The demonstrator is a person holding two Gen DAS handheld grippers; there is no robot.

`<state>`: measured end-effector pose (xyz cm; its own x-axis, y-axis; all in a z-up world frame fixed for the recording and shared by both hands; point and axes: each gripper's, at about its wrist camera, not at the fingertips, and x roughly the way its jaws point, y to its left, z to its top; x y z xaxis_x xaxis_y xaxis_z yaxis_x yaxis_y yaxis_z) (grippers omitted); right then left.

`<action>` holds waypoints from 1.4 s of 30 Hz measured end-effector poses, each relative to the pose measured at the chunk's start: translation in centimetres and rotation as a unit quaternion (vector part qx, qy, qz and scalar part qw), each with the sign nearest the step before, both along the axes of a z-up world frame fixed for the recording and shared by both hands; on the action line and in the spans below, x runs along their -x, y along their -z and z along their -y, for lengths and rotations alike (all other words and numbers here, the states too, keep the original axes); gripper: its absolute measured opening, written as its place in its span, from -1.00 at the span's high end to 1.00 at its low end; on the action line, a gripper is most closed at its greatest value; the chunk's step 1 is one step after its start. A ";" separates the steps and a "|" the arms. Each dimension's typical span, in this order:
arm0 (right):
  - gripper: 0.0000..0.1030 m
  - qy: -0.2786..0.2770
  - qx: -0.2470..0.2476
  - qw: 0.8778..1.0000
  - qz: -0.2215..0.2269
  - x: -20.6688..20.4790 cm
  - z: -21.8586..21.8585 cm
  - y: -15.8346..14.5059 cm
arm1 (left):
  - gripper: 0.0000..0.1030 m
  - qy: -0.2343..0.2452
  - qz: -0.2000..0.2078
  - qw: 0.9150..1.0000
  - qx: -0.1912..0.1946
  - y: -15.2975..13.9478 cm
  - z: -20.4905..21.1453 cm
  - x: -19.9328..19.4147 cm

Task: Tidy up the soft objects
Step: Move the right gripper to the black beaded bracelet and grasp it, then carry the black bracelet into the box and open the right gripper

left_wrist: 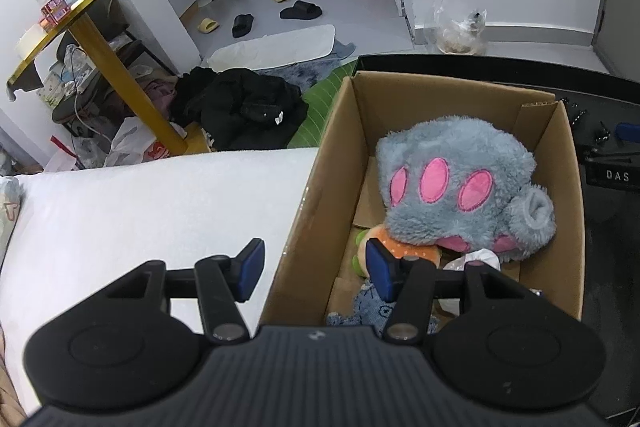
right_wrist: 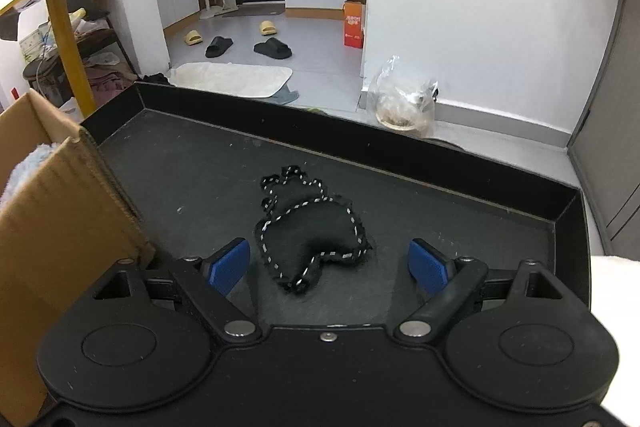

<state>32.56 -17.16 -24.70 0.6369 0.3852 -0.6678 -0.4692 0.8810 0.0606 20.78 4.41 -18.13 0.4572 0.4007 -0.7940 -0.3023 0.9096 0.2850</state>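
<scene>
A cardboard box [left_wrist: 440, 99] holds a grey plush paw with pink pads [left_wrist: 452, 187], an orange and green plush [left_wrist: 400, 247] and a blue knitted toy [left_wrist: 372, 303]. My left gripper [left_wrist: 316, 269] hangs open astride the box's left wall, one finger over the white bedding [left_wrist: 140, 207], the other inside the box; neither pad presses the wall. In the right wrist view, a black soft toy with dotted trim [right_wrist: 316, 235] lies on a black tray [right_wrist: 360, 131]. My right gripper [right_wrist: 330, 267] stands wide open just above its near end. The box [right_wrist: 60, 227] stands at the tray's left.
On the floor beyond lie a pile of black clothes [left_wrist: 244, 107], a pale mat [left_wrist: 276, 47] and slippers [left_wrist: 300, 11]. A yellow-legged round table [left_wrist: 116, 75] stands at the left. A plastic bag with a bowl [right_wrist: 404, 103] sits by the wall, an orange carton [right_wrist: 354, 25] farther back.
</scene>
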 end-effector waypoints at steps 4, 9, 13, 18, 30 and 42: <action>-0.67 0.001 0.002 1.000 0.007 -0.1 -0.2 0.1 | -0.06 0.001 -0.003 1.000 0.001 -0.1 0.1 -0.1; -0.09 0.001 0.026 0.999 0.023 0.1 -0.4 0.0 | -0.06 -0.008 -0.003 1.000 0.007 -0.2 -0.2 0.1; 0.16 0.001 0.026 1.000 0.017 0.5 -0.1 -0.5 | -0.06 -0.008 0.000 1.000 0.012 -0.5 -0.4 0.4; 0.21 0.001 0.030 1.000 0.001 1.7 0.3 -1.1 | -0.06 -0.009 0.004 1.000 0.025 -0.8 -0.5 1.2; 0.21 0.023 0.028 0.999 -0.017 4.9 1.9 -4.2 | -0.06 -0.004 -0.004 0.998 0.056 -1.9 -1.2 2.9; 0.21 0.043 -0.006 0.999 -0.004 8.4 3.1 -8.4 | -0.06 -0.006 0.007 0.994 0.111 -1.8 -3.0 4.0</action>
